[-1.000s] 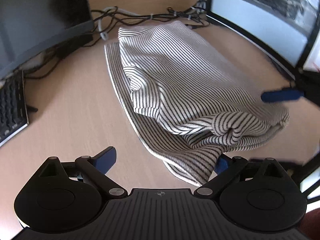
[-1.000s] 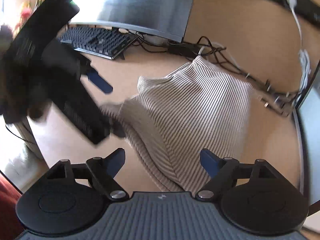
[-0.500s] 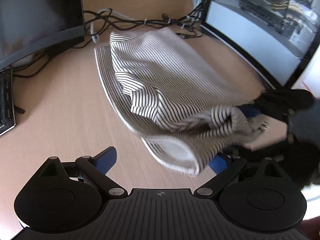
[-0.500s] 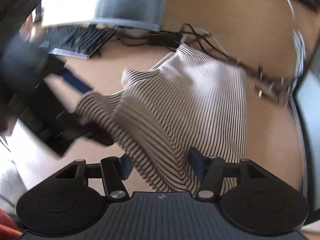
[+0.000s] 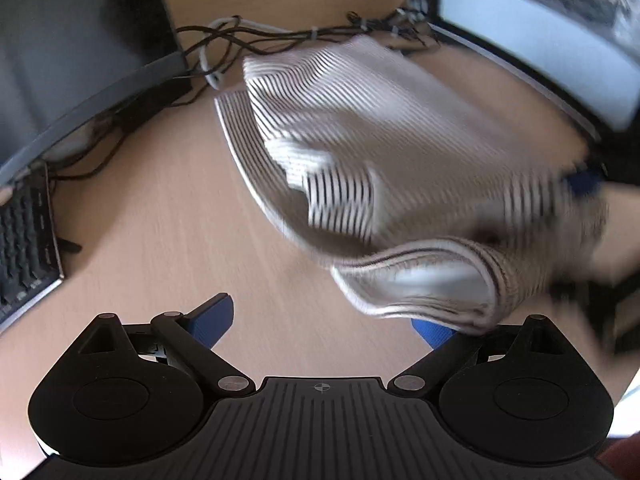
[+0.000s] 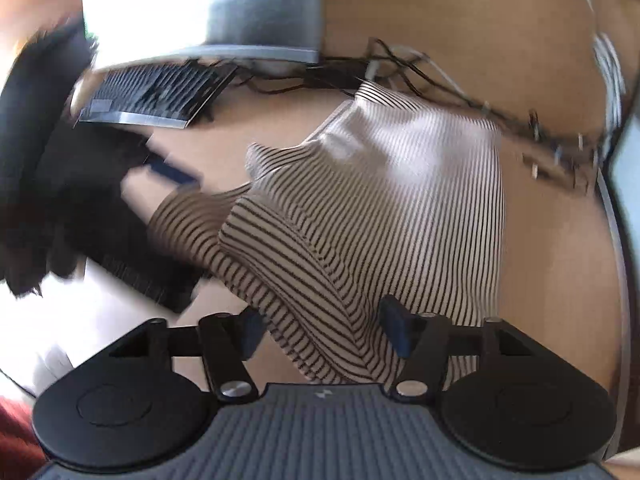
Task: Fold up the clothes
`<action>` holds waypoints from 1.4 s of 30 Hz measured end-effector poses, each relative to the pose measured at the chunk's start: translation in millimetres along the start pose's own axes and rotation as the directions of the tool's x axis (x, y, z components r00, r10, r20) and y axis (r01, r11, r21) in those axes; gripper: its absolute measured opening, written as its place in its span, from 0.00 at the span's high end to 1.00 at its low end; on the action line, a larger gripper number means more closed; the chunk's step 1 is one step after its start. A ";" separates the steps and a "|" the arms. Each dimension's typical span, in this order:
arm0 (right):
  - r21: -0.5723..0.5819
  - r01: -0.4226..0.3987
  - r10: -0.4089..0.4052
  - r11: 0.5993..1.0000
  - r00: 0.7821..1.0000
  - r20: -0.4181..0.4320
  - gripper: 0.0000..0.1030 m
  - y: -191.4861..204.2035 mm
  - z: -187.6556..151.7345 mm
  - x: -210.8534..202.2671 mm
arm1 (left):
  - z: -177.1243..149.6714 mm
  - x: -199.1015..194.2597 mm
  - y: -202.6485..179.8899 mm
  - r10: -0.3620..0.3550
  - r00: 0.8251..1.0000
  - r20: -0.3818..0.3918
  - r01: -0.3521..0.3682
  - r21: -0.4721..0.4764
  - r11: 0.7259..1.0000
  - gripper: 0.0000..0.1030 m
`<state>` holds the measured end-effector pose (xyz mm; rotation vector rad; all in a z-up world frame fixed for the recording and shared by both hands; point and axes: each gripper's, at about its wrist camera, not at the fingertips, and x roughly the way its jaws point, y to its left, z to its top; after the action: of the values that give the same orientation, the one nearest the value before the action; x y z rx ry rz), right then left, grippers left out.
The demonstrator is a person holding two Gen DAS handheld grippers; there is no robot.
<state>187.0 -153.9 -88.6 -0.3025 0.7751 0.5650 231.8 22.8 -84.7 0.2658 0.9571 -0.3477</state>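
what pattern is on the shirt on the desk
The shirt has thin dark stripes on white. It shows best in the right wrist view.

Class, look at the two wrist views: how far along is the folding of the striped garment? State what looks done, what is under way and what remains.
Done: the striped garment is doubled over at its far end on the desk. Under way: its bunched near edge lies between the right gripper, whose jaws are opening; the left gripper is open, with the hem resting on one finger. Left: flattening the rumpled near end into a neat fold.

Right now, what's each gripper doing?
Left gripper: open, black-and-white striped knit garment draped over one finger.
Right gripper: jaws opening, garment fold between them.
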 end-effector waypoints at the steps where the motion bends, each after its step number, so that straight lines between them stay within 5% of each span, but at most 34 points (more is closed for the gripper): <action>1: -0.056 0.032 -0.031 0.998 0.999 0.023 0.22 7.1 -4.8 -3.7 | 4.8 0.2 3.1 -0.016 1.000 -0.004 0.016 -0.038 0.999 0.04; 5: -0.225 0.176 -0.159 0.958 0.983 0.090 0.17 24.1 -22.8 -2.4 | 15.0 2.9 15.3 -0.107 0.994 -0.034 0.100 -0.182 0.978 0.07; 11: -0.311 0.284 -0.252 0.907 0.957 0.141 0.17 28.9 -20.9 20.7 | 19.5 12.0 21.9 -0.215 0.975 -0.061 0.185 -0.317 0.930 0.11; 13: -0.338 0.290 -0.256 0.895 0.956 0.141 0.30 28.9 -12.9 25.6 | 20.3 12.0 20.3 -0.224 0.973 -0.059 0.193 -0.324 0.926 0.11; 14: -0.356 0.285 -0.252 0.890 0.958 0.136 0.46 29.0 -8.9 26.9 | 19.9 10.4 20.3 -0.226 0.973 -0.053 0.197 -0.325 0.925 0.11; 17: -0.404 0.265 -0.242 0.876 0.964 0.107 0.67 29.5 2.6 26.7 | 17.9 2.9 24.1 -0.241 0.970 -0.028 0.217 -0.336 0.916 0.09; 25: -0.462 0.226 -0.251 0.858 0.968 0.006 0.77 31.1 20.6 7.8 | -29.6 -42.1 81.3 -0.207 0.977 0.058 0.212 -0.404 0.890 0.05; 31: -0.527 0.051 -0.158 0.849 0.974 -0.160 0.78 80.9 3.6 -34.3 | -43.3 -50.2 102.9 -0.224 0.969 0.108 0.249 -0.368 0.896 0.05; 37: -0.681 -0.141 -0.078 0.719 0.956 -0.281 0.78 121.2 26.8 -99.4 | -18.6 -40.1 66.6 -0.325 0.935 0.144 0.350 -0.209 0.913 0.13; 42: -0.802 -0.296 -0.033 0.519 0.931 -0.365 0.69 128.8 70.5 -113.6 | -13.6 -14.5 34.4 -0.290 0.955 0.062 0.293 -0.056 0.954 0.26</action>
<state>86.7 -58.9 35.5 -1.3136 0.8045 1.0551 227.8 61.7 -77.8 0.0544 0.9542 -0.5912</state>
